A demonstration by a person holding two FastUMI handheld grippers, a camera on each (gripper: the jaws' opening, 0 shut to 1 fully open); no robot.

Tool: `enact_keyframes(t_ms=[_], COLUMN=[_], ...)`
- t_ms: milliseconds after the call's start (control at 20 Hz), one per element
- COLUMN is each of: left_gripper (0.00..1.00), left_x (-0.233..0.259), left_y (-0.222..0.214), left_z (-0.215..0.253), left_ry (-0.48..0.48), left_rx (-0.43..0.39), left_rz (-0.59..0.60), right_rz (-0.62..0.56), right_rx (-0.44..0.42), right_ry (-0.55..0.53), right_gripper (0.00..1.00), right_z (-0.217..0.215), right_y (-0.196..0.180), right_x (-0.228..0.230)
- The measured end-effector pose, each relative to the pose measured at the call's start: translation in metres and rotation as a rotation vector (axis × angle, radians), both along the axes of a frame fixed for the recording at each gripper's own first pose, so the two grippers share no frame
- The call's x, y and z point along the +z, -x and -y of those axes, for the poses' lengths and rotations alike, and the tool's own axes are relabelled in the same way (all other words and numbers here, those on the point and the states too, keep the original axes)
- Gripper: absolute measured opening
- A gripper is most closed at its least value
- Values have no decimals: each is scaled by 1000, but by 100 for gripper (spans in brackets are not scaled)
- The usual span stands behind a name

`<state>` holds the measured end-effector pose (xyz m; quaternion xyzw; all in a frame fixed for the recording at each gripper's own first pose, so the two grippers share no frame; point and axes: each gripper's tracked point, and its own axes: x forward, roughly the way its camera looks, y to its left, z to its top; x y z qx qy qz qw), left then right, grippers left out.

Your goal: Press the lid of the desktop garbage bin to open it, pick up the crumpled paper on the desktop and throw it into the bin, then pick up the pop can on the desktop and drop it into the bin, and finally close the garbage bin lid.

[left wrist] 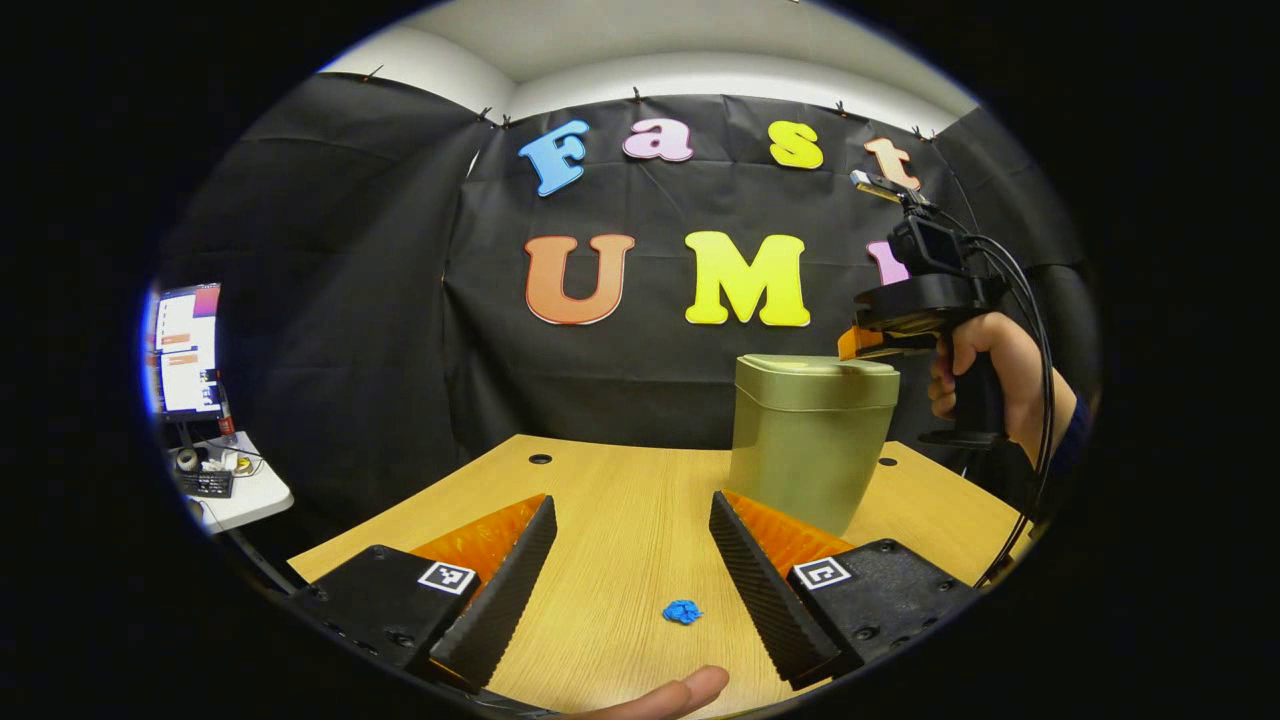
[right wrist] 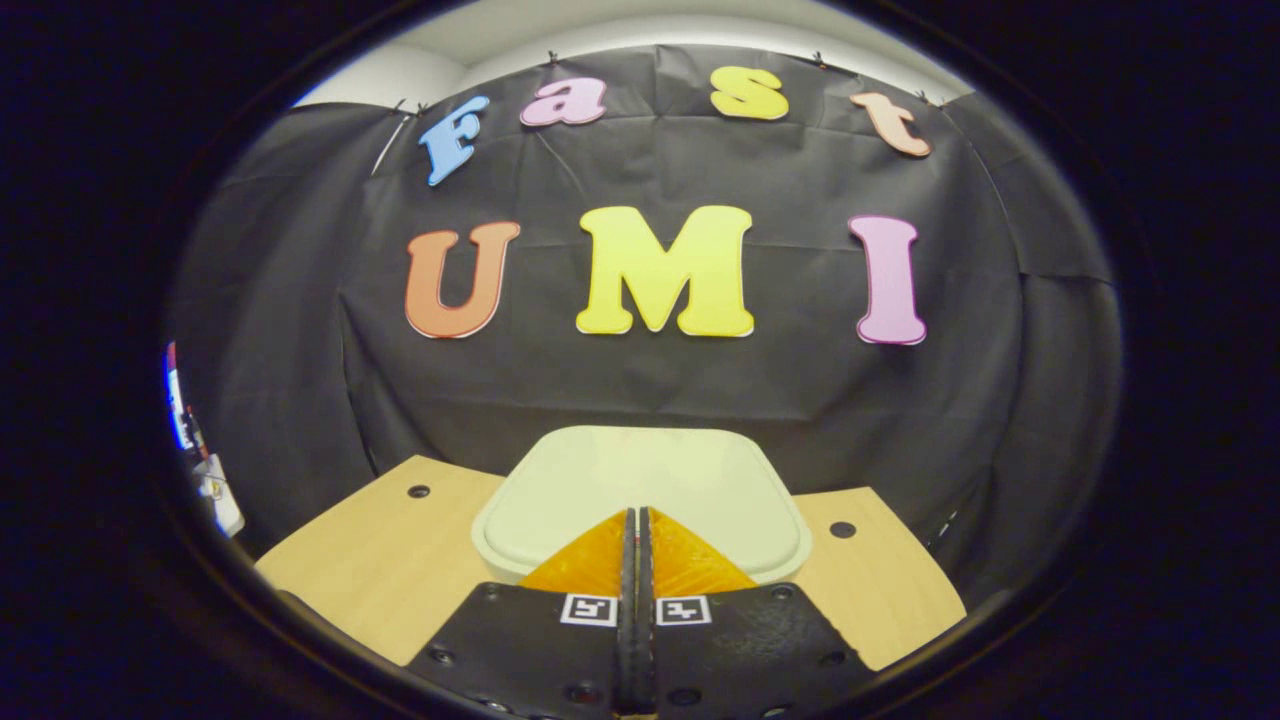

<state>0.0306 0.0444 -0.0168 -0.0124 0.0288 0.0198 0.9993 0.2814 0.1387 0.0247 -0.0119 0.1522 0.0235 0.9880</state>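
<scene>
Pressing stage only: right gripper [right wrist: 635, 515], fingers together, sits over closed bin lid [right wrist: 640, 480]; left gripper [left wrist: 632, 530] spread apart near blue paper [left wrist: 682, 611]; paper, can, closing all left.

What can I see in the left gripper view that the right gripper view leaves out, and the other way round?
The left gripper view alone has the blue crumpled paper on the desk between the open left tool, the bin's side, a hand holding the right tool at the lid's edge, and a side table with a monitor.

The right gripper view alone looks down on the top of the bin lid, with the right tool shut just above or on it; contact cannot be told.

Both share the green bin, its lid down, and the wooden desk.
</scene>
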Motion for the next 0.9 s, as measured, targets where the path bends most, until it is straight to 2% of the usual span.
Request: enact_keyframes(t_ms=[250,550,900], left_gripper=[99,99,99], left_x=[1,0,-10], left_y=[0,0,-7], left_z=[-4,-5,-3], left_ry=[15,15,17], left_rx=[1,5,0], left_rz=[-1,-5,-35], right_rz=[-51,-97,53], right_rx=[-39,-58,-15], right_ry=[-18,26,-78], right_gripper=[0,1,0], right_z=[3,3,13], right_y=[-5,1,17], right_x=[-8,-9,36])
